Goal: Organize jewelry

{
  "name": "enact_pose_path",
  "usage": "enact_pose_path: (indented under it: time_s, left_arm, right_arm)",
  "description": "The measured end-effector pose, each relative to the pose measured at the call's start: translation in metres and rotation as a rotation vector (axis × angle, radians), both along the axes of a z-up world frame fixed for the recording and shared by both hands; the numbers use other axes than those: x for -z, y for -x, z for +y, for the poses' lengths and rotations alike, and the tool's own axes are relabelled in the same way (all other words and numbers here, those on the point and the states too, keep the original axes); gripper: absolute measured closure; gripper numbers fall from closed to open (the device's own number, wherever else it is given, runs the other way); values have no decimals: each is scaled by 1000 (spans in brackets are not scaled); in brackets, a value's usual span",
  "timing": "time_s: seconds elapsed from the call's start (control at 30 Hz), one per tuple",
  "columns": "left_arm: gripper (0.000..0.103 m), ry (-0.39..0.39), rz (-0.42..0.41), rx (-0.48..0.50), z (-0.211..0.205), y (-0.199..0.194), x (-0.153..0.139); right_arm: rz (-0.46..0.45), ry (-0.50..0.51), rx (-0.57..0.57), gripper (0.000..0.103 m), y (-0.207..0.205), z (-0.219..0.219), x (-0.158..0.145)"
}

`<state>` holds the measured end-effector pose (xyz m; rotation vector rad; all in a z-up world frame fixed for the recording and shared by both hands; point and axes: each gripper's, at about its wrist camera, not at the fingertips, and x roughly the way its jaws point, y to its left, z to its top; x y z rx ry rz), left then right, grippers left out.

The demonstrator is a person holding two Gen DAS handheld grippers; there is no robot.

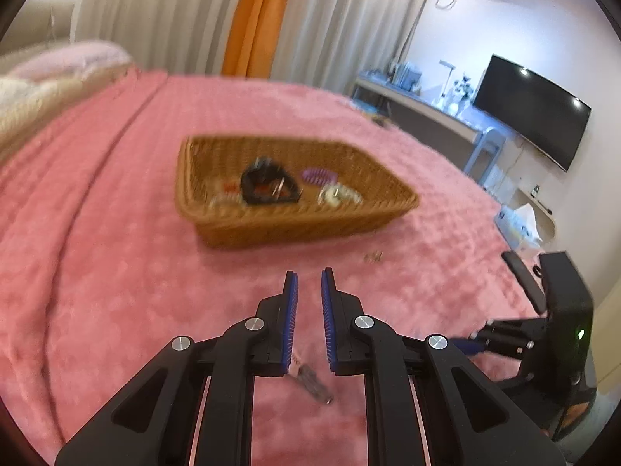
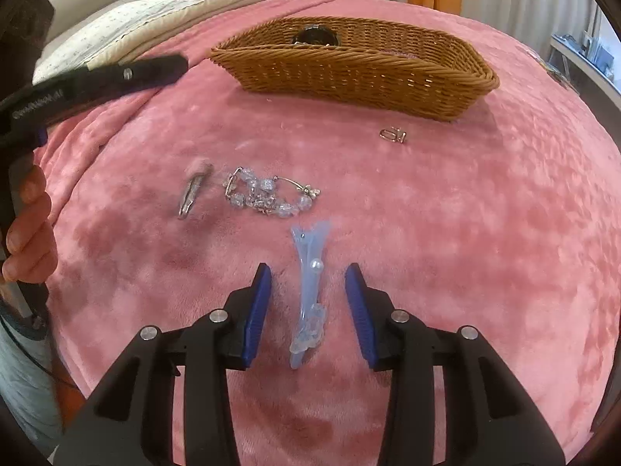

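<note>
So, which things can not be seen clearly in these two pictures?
- Basket contents, left view: blurred by motion.
- Basket contents, right view: hidden by the near wall; only a dark item shows.
- Small metal piece, left view: too small.
- Clip, left view: partly hidden by the left gripper.

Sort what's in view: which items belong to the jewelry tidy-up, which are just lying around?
Job items:
- wicker basket, already holding a few pieces
- blue hair clip, between the open right gripper pads
- crystal bracelet
- silver clip
- small metal ring piece

Just lying about:
- pillows
- TV
- tissue box
- desk
</note>
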<state>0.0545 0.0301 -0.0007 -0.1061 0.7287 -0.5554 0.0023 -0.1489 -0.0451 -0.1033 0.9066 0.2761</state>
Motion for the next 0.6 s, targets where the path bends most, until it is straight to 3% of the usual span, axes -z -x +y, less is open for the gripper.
enact_pose_path:
  time_s: [0.07, 0.13, 0.17, 0.2, 0.3, 0.43, 0.6]
  left_arm:
    - [90, 36, 74, 6, 10, -8, 10]
    - [79, 51, 135, 10, 14, -13, 18]
    - [63, 59, 176, 18, 14, -15, 24]
    - [54, 65, 197, 24, 14, -14, 27]
    - [52, 53, 232, 31, 3, -7, 37]
    - [52, -66, 272, -46, -15, -2, 57]
    - [55, -143, 229, -111, -31, 4, 60]
  right_arm:
    - [1, 4, -1, 67, 0, 1, 1]
    - [-2, 3, -1, 67, -1, 1, 1]
    - [-2, 1, 0, 67, -1, 1, 2]
    - [-2, -2, 2, 67, -1, 0, 2]
    - [-10, 7, 3, 68, 0, 1, 2]
    - [-25, 26, 10, 70, 2, 4, 2]
    - [-41, 44, 35, 75, 4, 7, 3]
